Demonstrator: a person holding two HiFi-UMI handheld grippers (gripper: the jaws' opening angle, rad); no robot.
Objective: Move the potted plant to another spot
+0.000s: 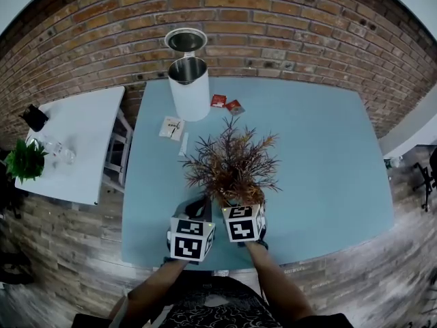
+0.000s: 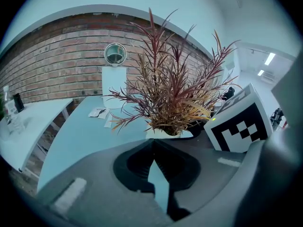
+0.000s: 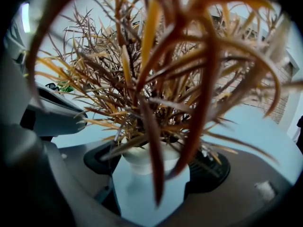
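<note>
The potted plant (image 1: 232,161), with spiky red-brown leaves in a small white pot (image 3: 144,159), stands on the light-blue table (image 1: 328,162) near its front edge. My right gripper (image 1: 240,207) is open, its jaws on either side of the pot with a thin gap each side, and leaves fill most of the right gripper view. Just left of the plant, my left gripper (image 1: 198,209) is shut on nothing, its jaw tips (image 2: 152,148) meeting over bare table. From the left gripper view the pot (image 2: 168,133) lies ahead to the right, beside the right gripper's marker cube (image 2: 241,126).
A white cylindrical bin (image 1: 189,80) with its lid up stands at the table's far edge, against the brick wall (image 1: 287,19). Two red packets (image 1: 226,103) and a paper card (image 1: 172,127) lie near it. A white side table (image 1: 75,142) with a green plant (image 1: 26,159) stands at the left.
</note>
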